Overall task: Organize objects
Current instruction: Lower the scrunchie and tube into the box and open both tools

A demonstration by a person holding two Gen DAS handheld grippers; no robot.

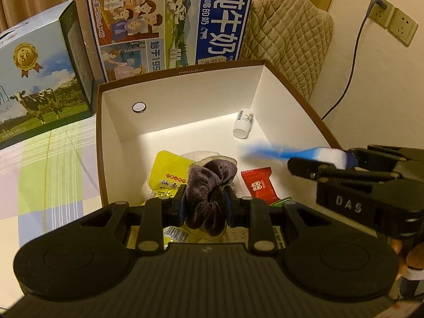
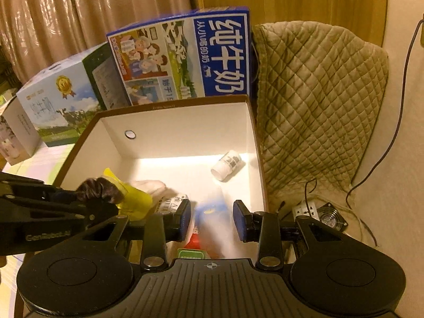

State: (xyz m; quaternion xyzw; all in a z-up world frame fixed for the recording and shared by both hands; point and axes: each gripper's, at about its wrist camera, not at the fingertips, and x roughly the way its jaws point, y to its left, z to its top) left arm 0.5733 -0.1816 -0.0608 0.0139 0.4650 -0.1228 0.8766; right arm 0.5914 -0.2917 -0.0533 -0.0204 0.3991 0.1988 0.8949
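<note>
Left tool (image 1: 205,198) first: its jaws are closed nearly to the stop on a purple velvet scrunchie (image 1: 209,182), which bunches above and below the pads. I hold it pitched steeply down over the near end of the open box (image 1: 185,98), so that the scrunchie would land inside it and not on the bench (image 1: 53,172).

My right tool (image 2: 212,220) hangs over the near right part of the same box. Its jaws stand partly apart, and a blurred blue-and-white thing (image 1: 304,154) lies between them. The pads do not seem to press on it, so I judge it loose, probably on its way into the box. What it is I cannot tell.

Directly under the scrunchie, on the box floor, lie a yellow packet (image 1: 167,169) and some pale cloth. A red sweet wrapper (image 1: 258,185) lies just to their right. Towards the box's far right corner a small white bottle (image 1: 243,123) lies on its side, well apart from the rest.

Behind the box's far wall stands a blue milk carton (image 1: 172,21), and off the box's far left corner a carton with a cow (image 1: 39,79). Neither looks like part of the sorting.
</note>
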